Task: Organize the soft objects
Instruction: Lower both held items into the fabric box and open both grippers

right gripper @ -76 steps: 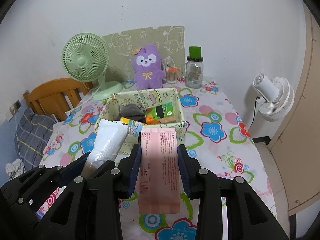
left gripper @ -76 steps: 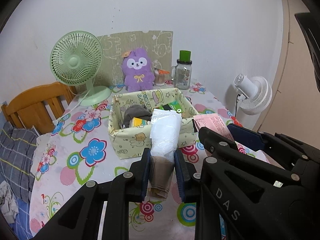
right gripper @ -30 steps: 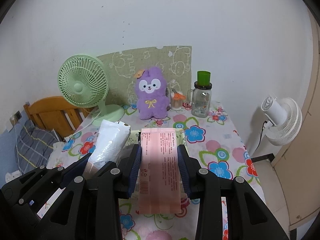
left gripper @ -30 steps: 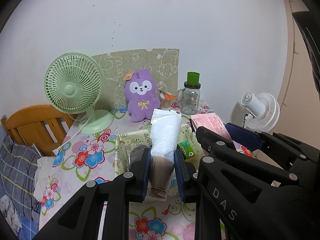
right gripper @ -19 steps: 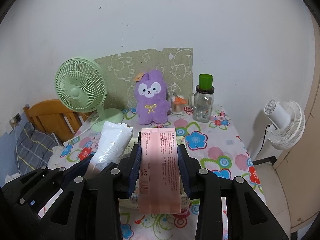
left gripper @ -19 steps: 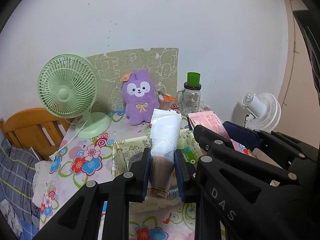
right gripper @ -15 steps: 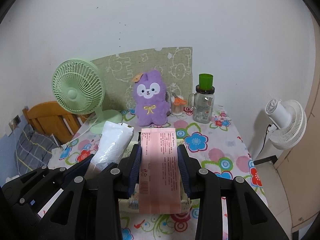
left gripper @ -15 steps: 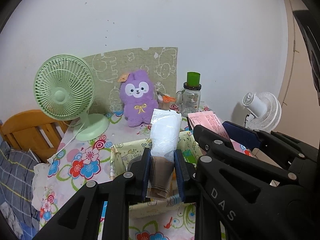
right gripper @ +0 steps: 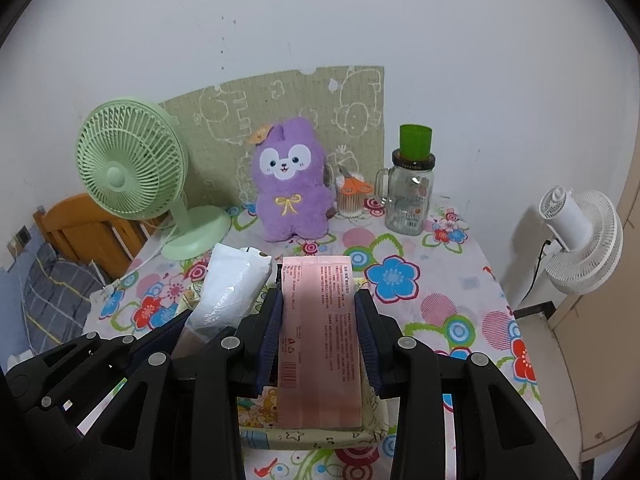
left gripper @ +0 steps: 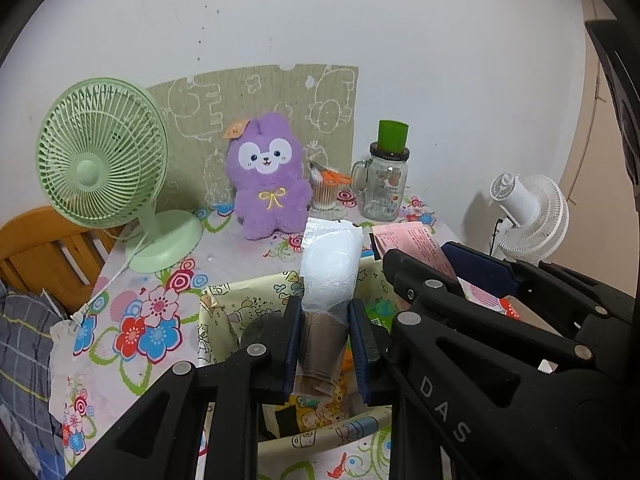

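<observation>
My left gripper (left gripper: 325, 344) is shut on a clear plastic pack with white and brown soft contents (left gripper: 330, 276), held over the pale green cartoon-print fabric box (left gripper: 224, 300). My right gripper (right gripper: 319, 332) is shut on a flat pink pack with printed text (right gripper: 318, 320), held over the same box (right gripper: 320, 436). The box holds several items, mostly hidden by the grippers. The white pack also shows in the right wrist view (right gripper: 232, 288); the pink pack also shows in the left wrist view (left gripper: 412, 240). A purple plush rabbit (left gripper: 266, 176) sits upright at the back of the table.
A green desk fan (left gripper: 100, 160) stands back left. A glass jar with green lid (left gripper: 386, 176) and a cup of cotton swabs (left gripper: 326, 192) stand back right. A white fan (right gripper: 580, 232) is off the table's right edge. A wooden chair (left gripper: 36, 252) is at the left.
Both grippers have moved forward over the box, keeping their packs. The box has slid from ahead of the fingers to beneath them, and the plush and fan loom nearer.
</observation>
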`<state>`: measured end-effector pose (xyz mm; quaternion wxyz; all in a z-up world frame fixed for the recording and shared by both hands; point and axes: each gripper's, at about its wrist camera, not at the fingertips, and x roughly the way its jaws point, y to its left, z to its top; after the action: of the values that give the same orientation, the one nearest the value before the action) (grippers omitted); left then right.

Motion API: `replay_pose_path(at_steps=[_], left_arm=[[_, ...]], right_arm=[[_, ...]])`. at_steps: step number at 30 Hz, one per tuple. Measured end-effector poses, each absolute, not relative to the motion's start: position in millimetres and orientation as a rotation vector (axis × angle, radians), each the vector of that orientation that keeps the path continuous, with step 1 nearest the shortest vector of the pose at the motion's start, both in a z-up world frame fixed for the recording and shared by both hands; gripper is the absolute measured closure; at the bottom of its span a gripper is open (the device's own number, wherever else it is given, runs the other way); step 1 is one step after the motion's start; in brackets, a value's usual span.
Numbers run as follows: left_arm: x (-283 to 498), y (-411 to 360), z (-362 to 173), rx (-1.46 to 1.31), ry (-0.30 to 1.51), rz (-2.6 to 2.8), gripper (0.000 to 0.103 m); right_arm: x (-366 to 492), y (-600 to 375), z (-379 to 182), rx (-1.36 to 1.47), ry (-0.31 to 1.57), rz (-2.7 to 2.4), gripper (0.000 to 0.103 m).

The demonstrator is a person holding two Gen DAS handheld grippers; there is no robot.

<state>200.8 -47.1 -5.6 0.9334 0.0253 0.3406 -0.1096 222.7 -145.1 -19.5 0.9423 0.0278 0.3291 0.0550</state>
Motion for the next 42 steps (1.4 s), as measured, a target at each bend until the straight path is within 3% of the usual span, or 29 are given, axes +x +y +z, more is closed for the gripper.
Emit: replay_pose_path(at_steps=[7,12,15,18,20,24,42], left_arm=[[212.8,-43.3,-16.5,0.037,0.727,-0.228,0.079],[218.5,-43.4,-22.6,0.033,0.735,-0.227,0.073],[222.8,-41.1,-27.6,0.030,0.748,-0.221,0.065],[226.3,-39.0,-31.0,0.018,0.755,-0.223,0.054],[227.8,-38.1,-32.6,0.015,0.756,-0.230,0.033],[227.6,-39.7,-32.5,0.013,0.740,-0.238,0.024],[205.9,-43.8,-23.7,0.033,0.742,-0.223,0.022]], right_arm=[[235.4,-142.1,-29.4,0.051,0.700,0.109,0.062],[244.8,-140.3,-38.1,0.047,0.731,0.131,0.061],[248.5,-138.3,-42.3,0.045,0.740,0.124,0.058],[249.9,-135.9,-44.2,0.033,0.735,0.104,0.030],[249.2,-136.2,-43.7,0.025,0.723,0.093,0.028],[249.6,-138.9,-44.7,0.029,0.731,0.091,0.027],[224.7,-143.4,-37.1,0.038,0.722,0.106,0.025]])
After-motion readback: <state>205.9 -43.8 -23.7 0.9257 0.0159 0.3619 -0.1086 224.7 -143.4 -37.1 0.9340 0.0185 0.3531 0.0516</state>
